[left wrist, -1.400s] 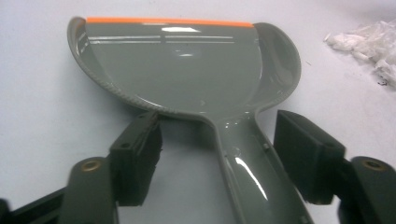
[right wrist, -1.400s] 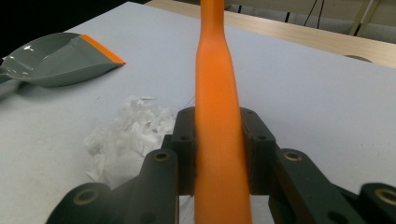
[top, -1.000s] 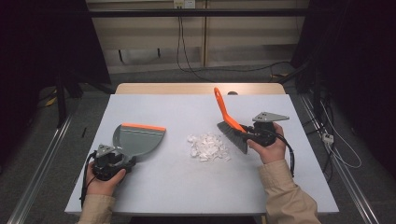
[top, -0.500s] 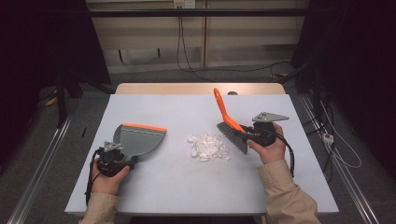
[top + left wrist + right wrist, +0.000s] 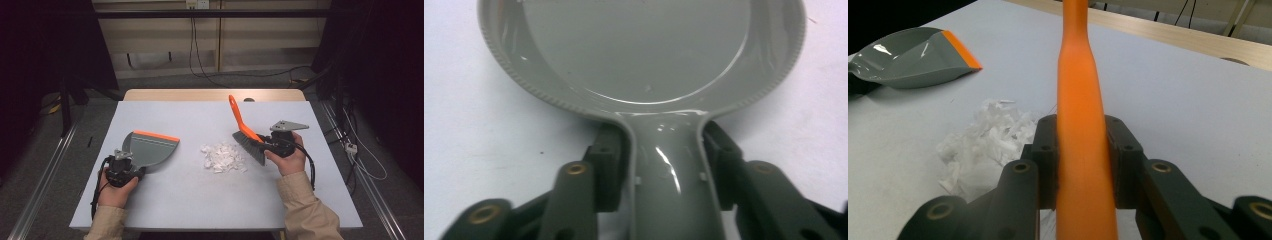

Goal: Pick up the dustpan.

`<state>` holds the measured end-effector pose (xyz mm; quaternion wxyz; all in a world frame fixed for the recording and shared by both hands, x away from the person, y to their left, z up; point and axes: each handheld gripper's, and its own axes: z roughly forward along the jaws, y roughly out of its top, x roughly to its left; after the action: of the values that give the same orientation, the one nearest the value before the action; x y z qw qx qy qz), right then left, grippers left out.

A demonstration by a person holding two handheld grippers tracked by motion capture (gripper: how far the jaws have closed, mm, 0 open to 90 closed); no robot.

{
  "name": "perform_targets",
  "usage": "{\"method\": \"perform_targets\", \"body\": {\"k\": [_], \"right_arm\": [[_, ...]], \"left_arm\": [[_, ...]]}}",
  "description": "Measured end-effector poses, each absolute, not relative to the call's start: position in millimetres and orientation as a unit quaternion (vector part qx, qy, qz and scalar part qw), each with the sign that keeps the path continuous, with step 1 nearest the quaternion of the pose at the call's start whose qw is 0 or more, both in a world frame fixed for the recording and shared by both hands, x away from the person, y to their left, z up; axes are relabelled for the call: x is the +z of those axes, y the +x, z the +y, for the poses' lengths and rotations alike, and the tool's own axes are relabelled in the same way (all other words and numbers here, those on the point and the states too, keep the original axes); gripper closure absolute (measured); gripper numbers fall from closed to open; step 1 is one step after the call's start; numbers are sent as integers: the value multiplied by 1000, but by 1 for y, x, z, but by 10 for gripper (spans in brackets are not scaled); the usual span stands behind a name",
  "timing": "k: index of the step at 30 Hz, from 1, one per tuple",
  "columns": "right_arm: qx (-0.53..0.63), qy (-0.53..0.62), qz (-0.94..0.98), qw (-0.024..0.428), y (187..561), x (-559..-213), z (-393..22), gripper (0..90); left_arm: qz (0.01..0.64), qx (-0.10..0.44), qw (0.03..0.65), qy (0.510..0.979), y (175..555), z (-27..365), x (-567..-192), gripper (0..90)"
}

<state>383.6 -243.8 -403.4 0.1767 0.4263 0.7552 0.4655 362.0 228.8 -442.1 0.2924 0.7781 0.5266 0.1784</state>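
A grey dustpan (image 5: 150, 147) with an orange lip lies flat at the table's left. My left gripper (image 5: 125, 167) is at its near end. In the left gripper view the dustpan's handle (image 5: 666, 190) runs between the jaws, which have just been closing, and both pads touch its sides. My right gripper (image 5: 270, 145) is shut on the orange handle (image 5: 1080, 100) of a brush (image 5: 245, 131). The brush's dark bristles rest on the table just right of a heap of white paper scraps (image 5: 222, 157). The scraps lie between the brush and the dustpan's lip.
The pale table (image 5: 200, 200) has bare surface in front of the scraps and along its far side. A wooden strip (image 5: 210, 95) borders the far edge. Cables run on the floor beyond and to the right.
My left hand has slid a little forward to the dustpan, and its jaws have closed around the handle. The right hand and brush have stayed still.
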Motion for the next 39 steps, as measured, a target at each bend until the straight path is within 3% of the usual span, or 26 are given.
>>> {"method": "perform_targets", "body": {"k": [9,13,16,39], "right_arm": [[467,425,755,175,383,-404,-242,717],[459,408,765,193,384,-401,-241,717],[473,427,749,179,386,-402,-246,718],[450,419,764,196,382,-409,-229,717]], "left_arm": [[522,166,303,780,360,229,-439,635],[507,151,315,788,358,228,-433,635],[494,145,322,794,357,226,-427,636],[417,104,352,831,343,233,-415,635]]}}
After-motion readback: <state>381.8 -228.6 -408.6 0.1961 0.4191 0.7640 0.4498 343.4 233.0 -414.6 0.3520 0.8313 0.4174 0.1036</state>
